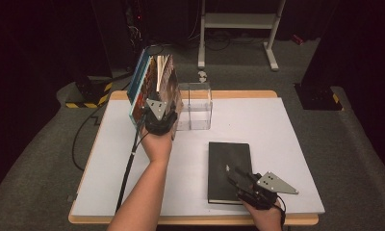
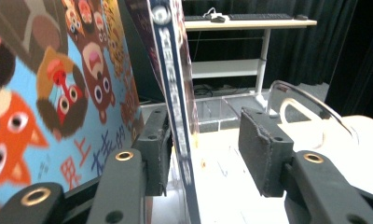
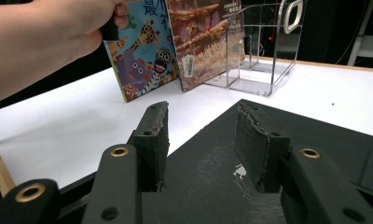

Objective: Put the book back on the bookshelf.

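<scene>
Several picture books [image 1: 152, 82] lean upright against the left side of a clear acrylic holder [image 1: 195, 103]. My left gripper [image 1: 160, 114] is at their near edge. In the left gripper view its jaws [image 2: 205, 121] stand open around the edge of a thin dark-blue book [image 2: 175, 70], which lies close to the left pad [image 2: 156, 149]; a blue cartoon-animal cover [image 2: 58, 93] is outside that jaw. A black book [image 1: 229, 159] lies flat near the table's front. My right gripper [image 1: 233, 172] hovers over its near end, open [image 3: 201, 116], with nothing between its pads.
The white table top [image 1: 277, 134] has free room on the right and at the front left. The left gripper's cable [image 1: 128, 168] trails to the front edge. Behind the table stand a white desk frame [image 1: 238, 21] and a yellow-black striped base [image 1: 87, 96].
</scene>
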### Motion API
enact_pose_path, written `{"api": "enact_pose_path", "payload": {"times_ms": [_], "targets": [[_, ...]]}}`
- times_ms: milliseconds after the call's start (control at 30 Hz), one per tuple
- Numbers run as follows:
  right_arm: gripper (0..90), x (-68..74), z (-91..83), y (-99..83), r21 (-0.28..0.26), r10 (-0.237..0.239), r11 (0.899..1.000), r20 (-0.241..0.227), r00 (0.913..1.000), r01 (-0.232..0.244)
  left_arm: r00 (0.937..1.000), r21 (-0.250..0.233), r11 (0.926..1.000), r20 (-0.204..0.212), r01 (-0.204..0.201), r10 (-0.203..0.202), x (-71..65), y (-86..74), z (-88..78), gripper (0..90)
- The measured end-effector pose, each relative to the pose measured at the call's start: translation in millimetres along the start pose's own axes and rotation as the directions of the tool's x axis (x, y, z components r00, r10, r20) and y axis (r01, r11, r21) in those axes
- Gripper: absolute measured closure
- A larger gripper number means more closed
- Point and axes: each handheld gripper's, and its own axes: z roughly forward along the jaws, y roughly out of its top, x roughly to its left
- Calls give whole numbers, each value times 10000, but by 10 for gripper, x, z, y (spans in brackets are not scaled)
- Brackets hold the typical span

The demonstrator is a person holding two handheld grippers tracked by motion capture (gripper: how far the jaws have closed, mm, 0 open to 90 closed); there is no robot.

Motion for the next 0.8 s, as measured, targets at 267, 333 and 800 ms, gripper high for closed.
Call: {"api": "enact_pose_path", "payload": {"times_ms": [267, 333, 800], "targets": [[537, -12, 1, -3, 219, -127, 9997, 80, 9999, 125, 9994, -54, 10000, 338, 34, -33, 27, -82, -203, 510], [534, -21, 2, -5, 294, -146, 9995, 130, 9998, 142, 9986, 33, 10000, 529, 61, -63, 40, -115, -242, 510], [520, -88, 14, -14, 768, -409, 9964, 627, 9972, 360, 9821, 254, 9988, 1830, 411, -451, 136, -411, -592, 519]]}}
